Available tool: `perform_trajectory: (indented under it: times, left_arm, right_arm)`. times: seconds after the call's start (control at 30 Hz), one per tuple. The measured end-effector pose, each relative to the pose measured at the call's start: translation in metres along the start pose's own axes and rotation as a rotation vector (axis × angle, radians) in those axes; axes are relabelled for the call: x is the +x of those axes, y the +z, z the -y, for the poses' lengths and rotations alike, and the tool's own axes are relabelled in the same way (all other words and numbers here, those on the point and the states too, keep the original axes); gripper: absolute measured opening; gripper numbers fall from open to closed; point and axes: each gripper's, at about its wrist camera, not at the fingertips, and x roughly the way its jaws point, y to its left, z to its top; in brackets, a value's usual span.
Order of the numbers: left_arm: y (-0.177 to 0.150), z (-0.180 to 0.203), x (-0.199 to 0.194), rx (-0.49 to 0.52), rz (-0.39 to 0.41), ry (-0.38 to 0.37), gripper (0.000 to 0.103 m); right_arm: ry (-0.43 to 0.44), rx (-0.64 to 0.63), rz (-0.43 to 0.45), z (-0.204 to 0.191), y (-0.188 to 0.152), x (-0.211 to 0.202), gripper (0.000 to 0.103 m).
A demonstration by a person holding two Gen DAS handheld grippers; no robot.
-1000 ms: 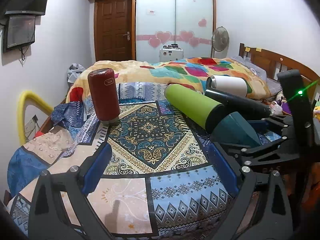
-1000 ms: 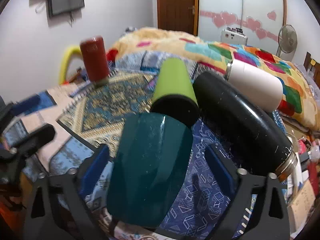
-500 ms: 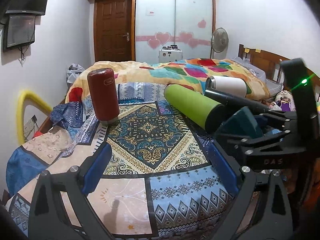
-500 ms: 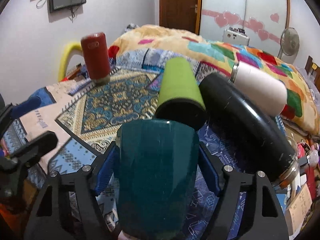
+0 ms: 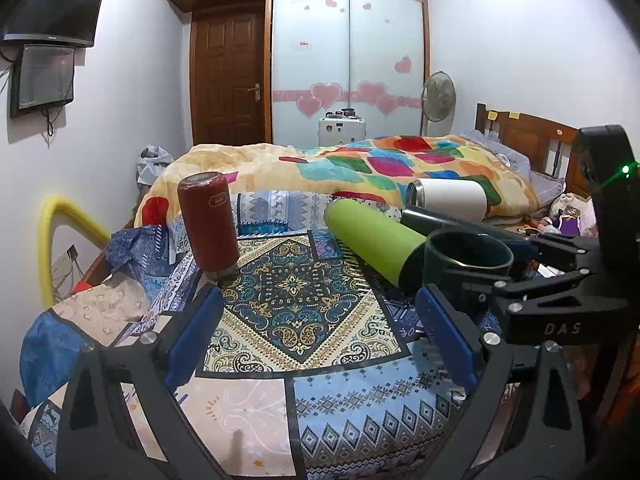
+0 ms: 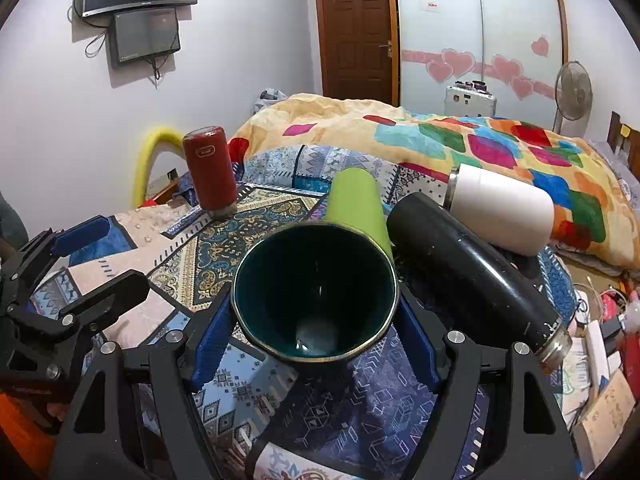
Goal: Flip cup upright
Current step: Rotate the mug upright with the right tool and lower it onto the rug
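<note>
Gripping the dark green cup [image 6: 316,296] mouth-up above the bed [image 5: 296,300], the right gripper [image 6: 316,320] jaws are seen closed on its sides. The left gripper [image 5: 316,332] is held wide open, empty. Setting down upright is judged next, calling for level release.

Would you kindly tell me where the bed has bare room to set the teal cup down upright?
The patterned bedspread lies open between the red bottle, the green bottle and the left gripper. It is crowded on the right, where the green, black and white bottles lie together beside the teal cup.
</note>
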Motion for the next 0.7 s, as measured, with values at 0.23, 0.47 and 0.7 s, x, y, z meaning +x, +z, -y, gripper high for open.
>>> perform_trajectory:
  times: [0.23,0.47,0.7]
  left_arm:
    - [0.000,0.004,0.001,0.004,-0.002,-0.011,0.098]
    - [-0.003,0.005,0.004,-0.001,-0.022,-0.015,0.098]
    - [-0.004,0.004,0.000,-0.008,-0.030,-0.004,0.098]
  right_arm:
    - [0.011,-0.018,-0.009,-0.003,-0.008,-0.002,0.073]
    - [0.002,-0.017,0.007,-0.004,-0.012,-0.006,0.073]
    - [0.004,-0.011,0.026,-0.004,-0.016,-0.008,0.074]
